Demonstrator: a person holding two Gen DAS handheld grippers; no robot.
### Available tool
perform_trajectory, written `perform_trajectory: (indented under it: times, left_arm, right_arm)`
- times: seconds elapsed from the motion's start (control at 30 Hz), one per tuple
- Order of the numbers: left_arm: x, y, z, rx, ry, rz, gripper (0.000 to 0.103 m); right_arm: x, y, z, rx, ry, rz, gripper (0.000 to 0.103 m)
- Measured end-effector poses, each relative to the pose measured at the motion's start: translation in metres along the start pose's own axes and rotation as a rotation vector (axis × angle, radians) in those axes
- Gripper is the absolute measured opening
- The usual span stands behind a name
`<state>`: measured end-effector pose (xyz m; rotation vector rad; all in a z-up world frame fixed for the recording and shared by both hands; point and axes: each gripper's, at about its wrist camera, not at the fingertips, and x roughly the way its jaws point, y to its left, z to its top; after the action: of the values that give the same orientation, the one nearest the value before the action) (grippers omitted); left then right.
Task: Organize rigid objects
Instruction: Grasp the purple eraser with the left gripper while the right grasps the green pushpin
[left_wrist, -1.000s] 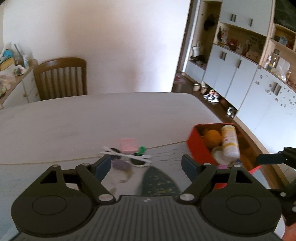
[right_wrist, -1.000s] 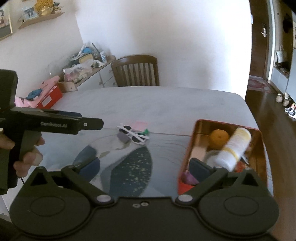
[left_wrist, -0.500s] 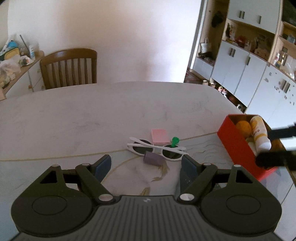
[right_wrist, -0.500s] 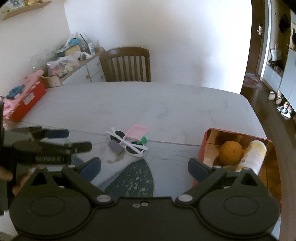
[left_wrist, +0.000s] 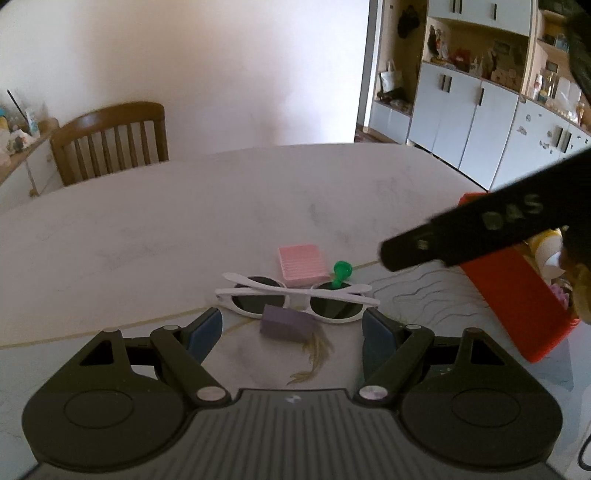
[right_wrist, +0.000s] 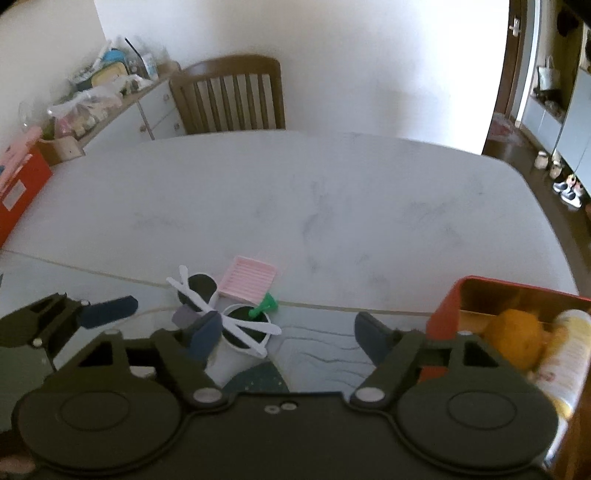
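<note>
The left gripper (left_wrist: 291, 328) has its jaws wide apart and empty, hanging low over the table (left_wrist: 184, 221) with the purple block (left_wrist: 286, 325) lying on the table between the two pads, touched by neither. The right gripper (right_wrist: 284, 332) has its jaws closing, with nothing pressed between them; its left pad sits in front of the sunglasses (right_wrist: 225, 317) without a visible grip on them. The white sunglasses (left_wrist: 295, 299) lie folded on the table just past the purple block, long axis running left to right in the left wrist view, the crossed temple arms on top. Behind them lie a pink ribbed pad (left_wrist: 303, 266) and a green pin (left_wrist: 341, 271), the pin leaning over one lens. The red box (right_wrist: 447, 314) stands to the right of the group, well apart from it. Only the right wrist view looks into the box, showing an orange (right_wrist: 515, 338) and a pale bottle (right_wrist: 565, 358) lying lengthwise inside; the left wrist view shows mostly the box's red outer wall (left_wrist: 513, 295), partly crossed by the right gripper's dark finger (left_wrist: 480, 229). The right wrist view also shows the left gripper (right_wrist: 81, 317) coming in from the left edge.
</note>
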<state>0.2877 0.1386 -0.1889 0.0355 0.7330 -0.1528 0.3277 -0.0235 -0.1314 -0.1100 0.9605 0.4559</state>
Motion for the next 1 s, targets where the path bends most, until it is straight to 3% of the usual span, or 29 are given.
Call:
perform_trajectory:
  times: [0.33, 0.67, 0.73, 0.93, 1.0]
  left_arm:
    - [0.019, -0.001, -0.009, 0.018, 0.001, 0.013, 0.081]
    - [0.018, -0.010, -0.018, 0.061, -0.021, 0.015, 0.061]
    - [0.019, -0.011, -0.018, 0.064, -0.016, 0.020, 0.052]
    - [0.019, -0.014, -0.018, 0.073, -0.010, 0.015, 0.041]
    - [0.018, -0.015, -0.018, 0.079, -0.010, 0.017, 0.036]
  right_arm:
    - [0.038, 0.004, 0.012, 0.041, 0.065, 0.016, 0.049]
    - [0.053, 0.009, 0.017, 0.060, 0.100, 0.035, 0.027]
    - [0.054, 0.010, 0.017, 0.059, 0.103, 0.033, 0.024]
    - [0.056, 0.012, 0.017, 0.055, 0.104, 0.038, 0.022]
    - [0.055, 0.013, 0.017, 0.054, 0.095, 0.038, 0.013]
